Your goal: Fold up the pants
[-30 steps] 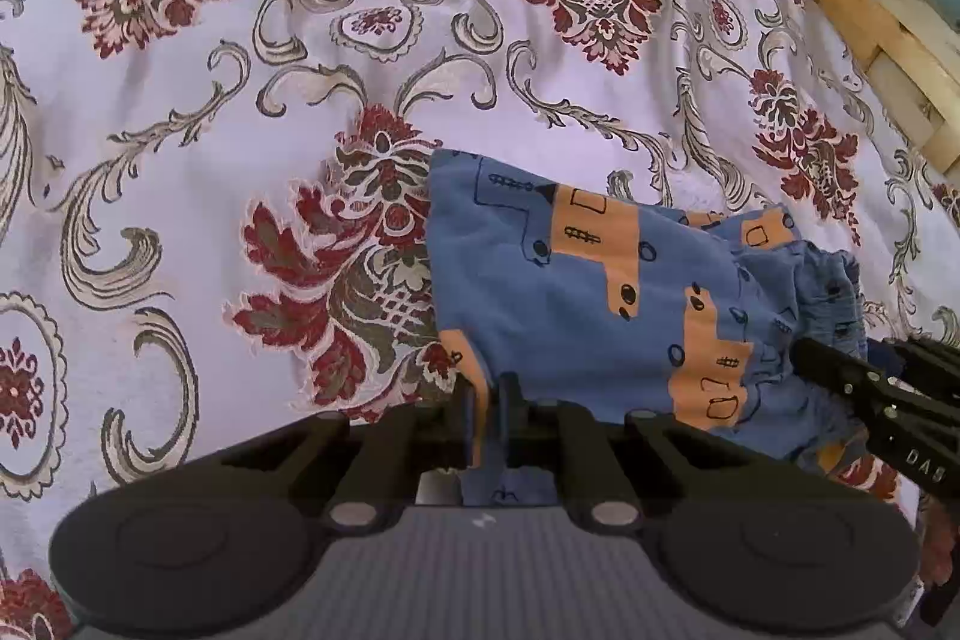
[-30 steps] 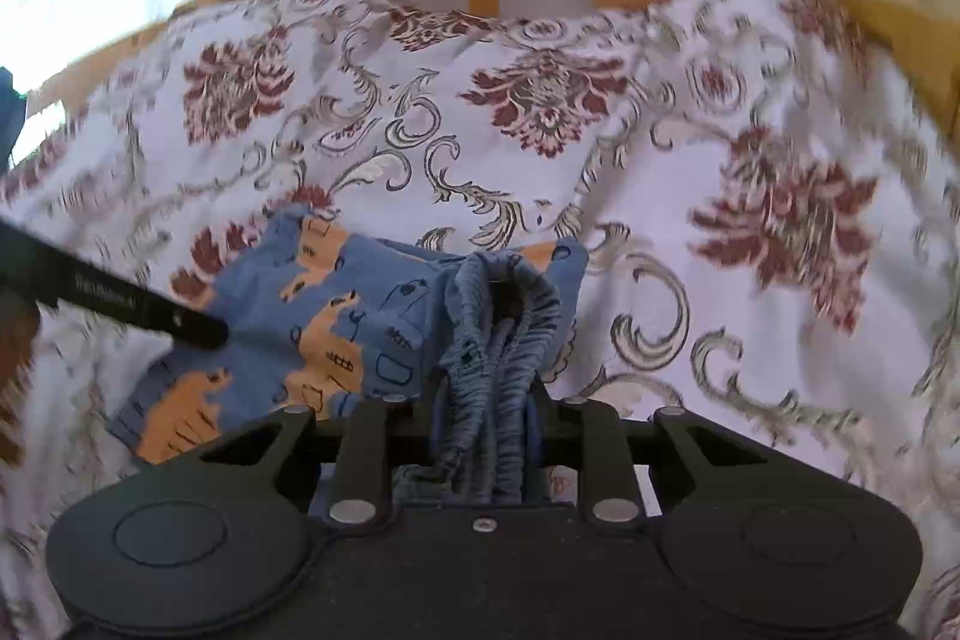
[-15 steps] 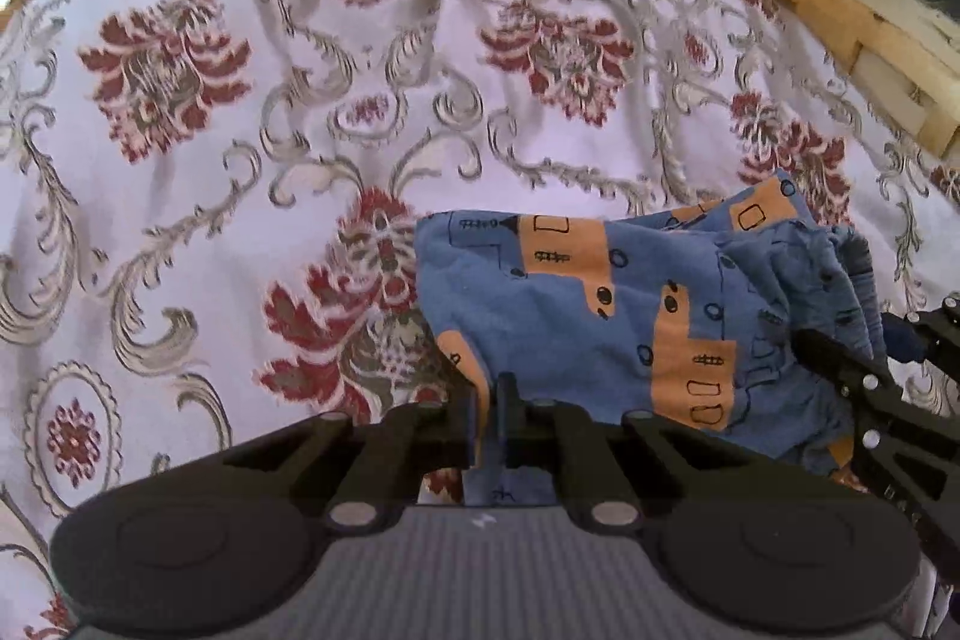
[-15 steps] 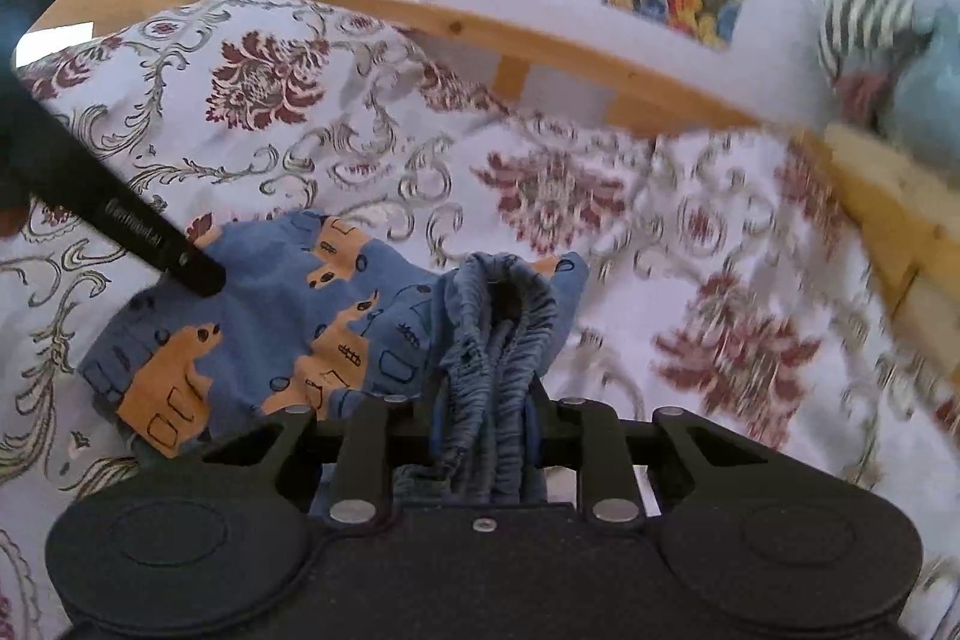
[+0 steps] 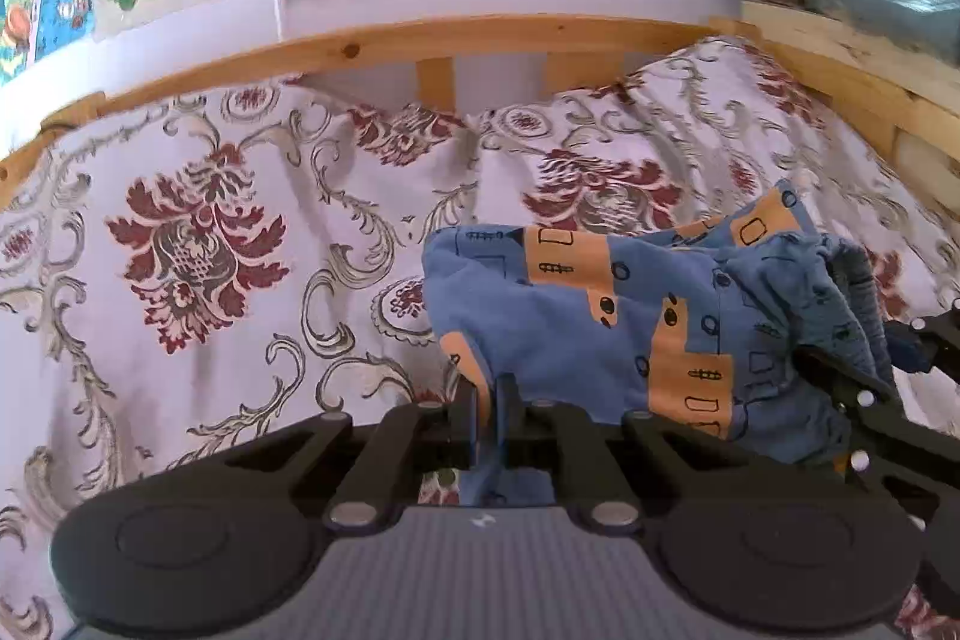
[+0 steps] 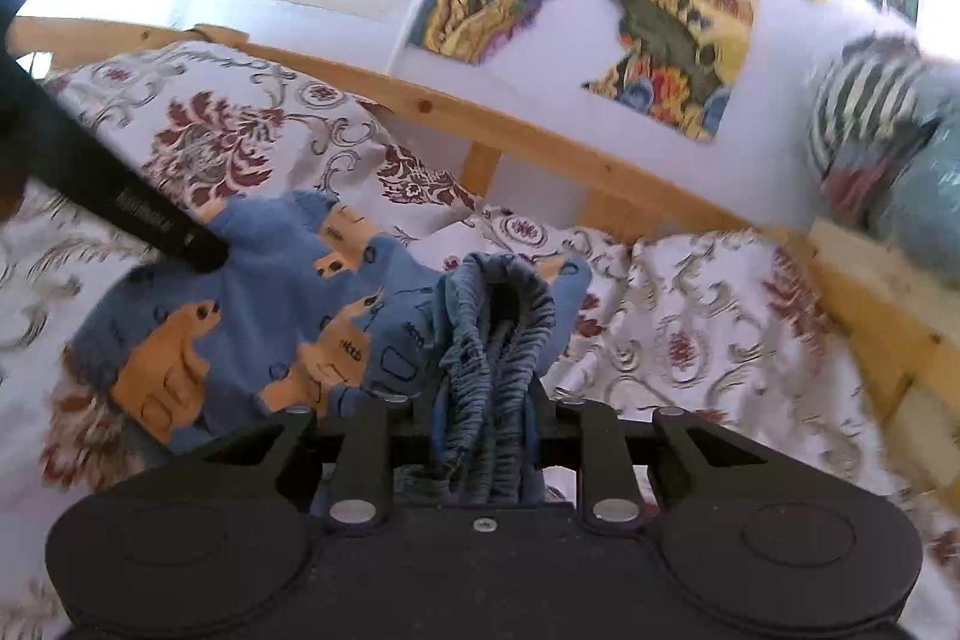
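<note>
**Holding the pants up by both ends**

My left gripper is pinched tight on a blue leg edge of the pants. My right gripper squeezes the bunched stretchy waistband. I hold both ends so the pants hang between them, above the flowery bed cover, and I think I can lay them down straight for a fold.

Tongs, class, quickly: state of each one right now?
Left tongs: closed, pinching a blue edge of the pants.
Right tongs: closed on the pants' gathered elastic waistband.
</note>
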### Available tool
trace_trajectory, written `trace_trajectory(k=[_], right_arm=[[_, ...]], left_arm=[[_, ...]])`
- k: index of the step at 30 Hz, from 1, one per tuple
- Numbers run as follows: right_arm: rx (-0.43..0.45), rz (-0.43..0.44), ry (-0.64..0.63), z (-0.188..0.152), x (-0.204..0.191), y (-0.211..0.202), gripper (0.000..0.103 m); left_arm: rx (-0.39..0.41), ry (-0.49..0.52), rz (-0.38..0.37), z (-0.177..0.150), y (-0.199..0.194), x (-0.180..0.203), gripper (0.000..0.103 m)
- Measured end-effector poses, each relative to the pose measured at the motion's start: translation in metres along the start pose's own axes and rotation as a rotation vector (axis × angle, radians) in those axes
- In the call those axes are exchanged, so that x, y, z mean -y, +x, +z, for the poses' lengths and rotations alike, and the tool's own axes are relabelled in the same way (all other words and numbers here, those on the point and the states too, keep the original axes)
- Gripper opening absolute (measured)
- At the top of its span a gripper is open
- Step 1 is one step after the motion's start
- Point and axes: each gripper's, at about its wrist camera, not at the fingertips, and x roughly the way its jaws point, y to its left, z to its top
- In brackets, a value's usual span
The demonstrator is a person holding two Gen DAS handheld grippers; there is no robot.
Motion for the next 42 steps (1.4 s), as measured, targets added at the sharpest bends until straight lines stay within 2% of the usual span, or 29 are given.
trace_trajectory(k=[6, 9, 12, 19, 21, 23, 25, 27, 31, 32, 34, 36, 39, 42], right_arm=[[-0.085, 0.055, 0.101, -0.002, 0.003, 0.047, 0.025], [-0.107, 0.052, 0.077, -0.012, -0.006, 0.055, 0.025], [-0.120, 0.046, 0.049, -0.020, -0.014, 0.062, 0.025], [-0.144, 0.045, 0.071, -0.028, -0.010, 0.071, 0.029], [-0.146, 0.038, 0.066, -0.028, -0.010, 0.071, 0.033], [-0.151, 0.026, 0.075, -0.029, -0.007, 0.071, 0.044], [-0.152, 0.024, 0.095, -0.029, -0.004, 0.070, 0.048], [-0.153, 0.017, 0.111, -0.029, 0.000, 0.069, 0.056], [-0.131, -0.005, 0.142, -0.028, 0.006, 0.061, 0.082], [-0.119, -0.009, 0.163, -0.028, 0.009, 0.057, 0.089], [-0.093, -0.012, 0.219, -0.028, 0.016, 0.045, 0.097], [-0.063, -0.012, 0.262, -0.026, 0.021, 0.032, 0.100], [-0.029, -0.012, 0.265, -0.022, 0.022, 0.016, 0.102], [-0.001, -0.019, 0.267, -0.018, 0.020, 0.003, 0.102]], left_arm=[[-0.122, -0.163, -0.065, -0.007, 0.051, -0.037, 0.006], [-0.157, -0.208, -0.091, -0.017, 0.070, -0.054, 0.006], [-0.174, -0.212, -0.095, -0.026, 0.080, -0.058, 0.007], [-0.155, -0.144, -0.086, -0.033, 0.083, -0.054, 0.009], [-0.153, -0.136, -0.082, -0.033, 0.083, -0.054, 0.012], [-0.155, -0.138, -0.076, -0.032, 0.084, -0.054, 0.016], [-0.155, -0.138, -0.072, -0.033, 0.083, -0.055, 0.018], [-0.152, -0.135, -0.067, -0.033, 0.083, -0.054, 0.022], [-0.144, -0.130, -0.066, -0.034, 0.081, -0.054, 0.028], [-0.143, -0.129, -0.065, -0.033, 0.080, -0.054, 0.033], [-0.147, -0.146, -0.070, -0.033, 0.077, -0.056, 0.053], [-0.143, -0.186, -0.071, -0.034, 0.069, -0.058, 0.082], [-0.111, -0.229, -0.047, -0.037, 0.053, -0.059, 0.096], [-0.091, -0.231, 0.008, -0.038, 0.038, -0.058, 0.103]])
